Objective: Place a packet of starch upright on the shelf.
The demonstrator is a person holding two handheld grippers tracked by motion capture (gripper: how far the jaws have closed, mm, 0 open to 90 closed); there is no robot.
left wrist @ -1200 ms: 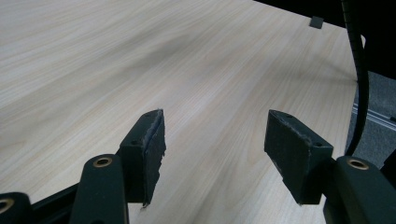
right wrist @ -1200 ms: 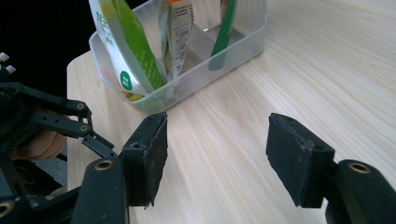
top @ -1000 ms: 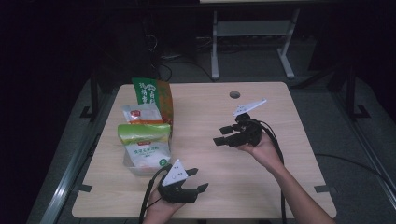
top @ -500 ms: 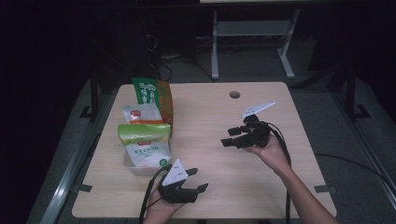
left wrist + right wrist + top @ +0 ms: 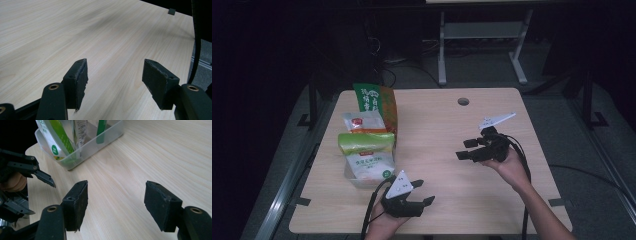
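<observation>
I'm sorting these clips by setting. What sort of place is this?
Probably a lab or recording workspace, not a home: a bare wooden table in a dark room, a metal equipment stand behind it, and cabled handheld grippers.

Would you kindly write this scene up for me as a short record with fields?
surface: wooden table
container: clear plastic bin near the table's left edge
contents: food packets standing upright in the bin
left gripper: open, nothing between the jaws, over bare wood near the table's front edge
right gripper: open, nothing between the jaws, pointing toward the bin
contact: neither gripper touches the bin or the packets
</observation>
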